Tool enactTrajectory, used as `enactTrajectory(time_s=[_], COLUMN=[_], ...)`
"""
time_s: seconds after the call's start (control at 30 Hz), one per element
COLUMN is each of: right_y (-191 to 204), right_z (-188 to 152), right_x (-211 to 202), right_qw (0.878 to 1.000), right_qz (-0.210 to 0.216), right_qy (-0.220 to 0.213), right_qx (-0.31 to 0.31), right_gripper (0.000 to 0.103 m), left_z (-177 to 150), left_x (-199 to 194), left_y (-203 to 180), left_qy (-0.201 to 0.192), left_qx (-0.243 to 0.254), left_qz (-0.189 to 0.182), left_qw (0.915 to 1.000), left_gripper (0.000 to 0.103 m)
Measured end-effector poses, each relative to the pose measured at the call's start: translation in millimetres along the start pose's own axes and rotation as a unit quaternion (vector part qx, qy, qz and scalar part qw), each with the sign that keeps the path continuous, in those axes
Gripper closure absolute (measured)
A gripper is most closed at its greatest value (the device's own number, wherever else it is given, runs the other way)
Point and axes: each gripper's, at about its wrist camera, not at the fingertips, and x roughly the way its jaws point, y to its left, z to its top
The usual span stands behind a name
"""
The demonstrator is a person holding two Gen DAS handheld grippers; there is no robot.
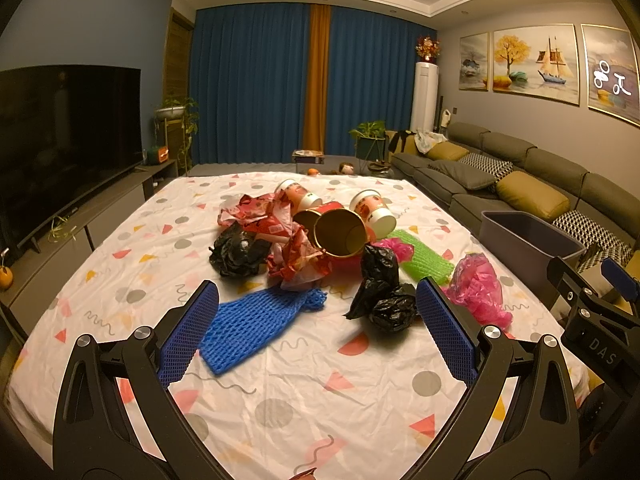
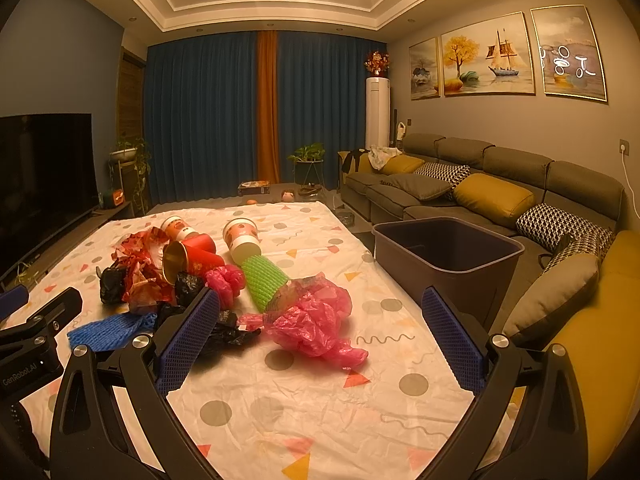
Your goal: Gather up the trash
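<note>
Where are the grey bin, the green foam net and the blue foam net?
grey bin point(image 2: 460, 276): right wrist view, front wall below the rim.
green foam net point(image 2: 264, 280): right wrist view, middle of its ribbed body.
blue foam net point(image 1: 252, 324): left wrist view, centre of the mesh.

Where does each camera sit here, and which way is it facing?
Left wrist: on the left hand-held gripper, open, facing the blue foam net and crumpled black bag; the right hand-held gripper shows at the right edge.
Right wrist: on the right hand-held gripper, open, facing the crumpled pink plastic bag and grey plastic bin; the left one shows at the left edge.
Shared: the same trash pile on the patterned sheet.
</note>
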Motion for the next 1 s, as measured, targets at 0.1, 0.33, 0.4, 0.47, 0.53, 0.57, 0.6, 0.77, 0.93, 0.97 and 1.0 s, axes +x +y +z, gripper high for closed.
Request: enactTrajectory(time_s=[0.1,0.33,0.4,0.47,0.53,0.57,0.6,0.77,0.93,0.97,1.0], right_y=[-0.4,-0.8,0.1,0.5,-0.5,-1.2,-2.2,-9.5,-8.4,-7.5,-6.2], right_z=[0.4,0.0,-0.7,-1.8,-3.3,-4.1,-4.8,-10.4,-13.6,-14.3,-15.0], right_x=[-0.1,3.1,5.0,7.3,10.8,13.5,17.5,38.7,62.3,67.4,75.1], right_qw=[1.0,1.0,1.0,1.0,1.0,1.0,1.0,1.0,0.999,0.999,0.999], right_qz=[0.0,0.007,0.011,0.014,0.017,0.02,0.021,0.026,0.032,0.034,0.035], right_qy=[-0.001,-0.003,-0.005,-0.007,-0.01,-0.01,-0.007,0.01,0.015,0.017,0.021], right_qx=[0.001,0.001,-0.002,-0.004,-0.005,-0.004,-0.003,0.011,0.003,0.002,0.0], right_gripper=[0.005,0.005,0.005,0.005,0.005,0.005,0.005,0.007,0.011,0.012,0.013], left_z=[0.0,-0.6,-0.4,-0.8,-2.0,-3.3,-4.0,-8.2,-10.0,-10.4,-10.4], left_x=[0.0,1.6,0.7,3.2,7.1,9.7,11.9,21.8,36.0,40.6,41.1], left_y=[0.1,-2.4,-1.4,-2.5,-1.9,-0.7,-0.7,2.3,5.6,3.5,5.2], left_qy=[0.0,-0.002,-0.001,0.001,0.004,0.004,0.005,0.006,0.01,0.01,0.009], left_qx=[0.0,-0.003,-0.003,-0.004,-0.006,-0.008,-0.009,-0.014,-0.016,-0.014,-0.013], left_qz=[0.0,-0.003,-0.002,-0.002,-0.001,-0.002,-0.001,0.001,-0.006,-0.008,-0.01], left_qw=[1.0,1.0,1.0,1.0,1.0,1.0,0.9999,0.9999,0.9998,0.9998,0.9998], left_gripper=[0.005,0.005,0.006,0.006,0.006,0.006,0.006,0.006,0.006,0.006,0.006])
